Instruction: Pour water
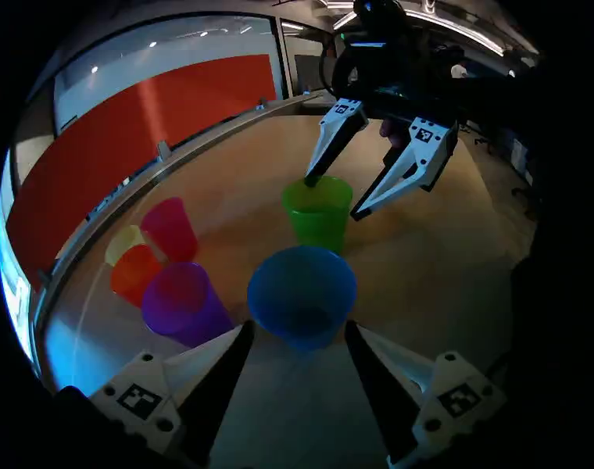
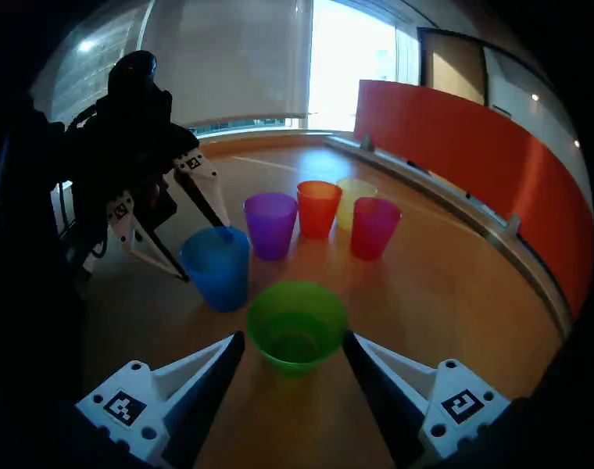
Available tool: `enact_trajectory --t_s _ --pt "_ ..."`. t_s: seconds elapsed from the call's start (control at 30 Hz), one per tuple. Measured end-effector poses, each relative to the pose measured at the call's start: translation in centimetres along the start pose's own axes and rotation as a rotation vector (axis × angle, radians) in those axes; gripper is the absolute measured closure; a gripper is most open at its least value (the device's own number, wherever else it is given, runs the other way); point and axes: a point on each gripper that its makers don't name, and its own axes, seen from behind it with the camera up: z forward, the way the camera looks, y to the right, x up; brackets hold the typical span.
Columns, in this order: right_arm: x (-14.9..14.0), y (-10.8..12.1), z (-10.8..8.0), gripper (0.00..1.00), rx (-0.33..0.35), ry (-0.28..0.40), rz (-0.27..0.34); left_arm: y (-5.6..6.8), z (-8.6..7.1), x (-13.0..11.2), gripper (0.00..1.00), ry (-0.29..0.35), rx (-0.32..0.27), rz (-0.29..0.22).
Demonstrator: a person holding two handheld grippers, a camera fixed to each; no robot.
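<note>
Standing near the middle of the wooden tabletop (image 2: pixel 453 305), the blue cup (image 1: pixel 301 293) is being straddled by the left gripper (image 1: pixel 297 324). Its fingers are being held wide, one on each side of the cup, and a firm press is not being shown. In the same way the green cup (image 2: pixel 295 327) is being framed by the right gripper (image 2: pixel 291 336), also wide. Whether water is lying in either cup cannot be told.

Some risks are being judged from this. If a cup is being squeezed off centre, it is likely to be pushed aside or tipped. The two cups are standing near each other, so the grippers may be knocked together during lifting. The purple cup (image 1: pixel 184 301) is standing just beside the blue one, toward the tabletop edge along the red panel (image 1: pixel 141 133), and it may be struck there.
</note>
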Motion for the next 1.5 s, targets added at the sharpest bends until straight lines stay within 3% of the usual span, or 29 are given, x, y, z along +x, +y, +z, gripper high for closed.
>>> enact_trajectory --t_s 1.0,1.5 --pt "-1.5 0.6 -4.1 0.02 -0.076 -0.017 0.013 -2.1 -2.8 -1.5 0.14 -0.030 0.089 0.029" --pt "-1.6 1.2 -5.9 0.02 -0.127 -0.008 0.029 -3.9 -5.2 -2.5 0.14 -0.020 0.157 -0.030"
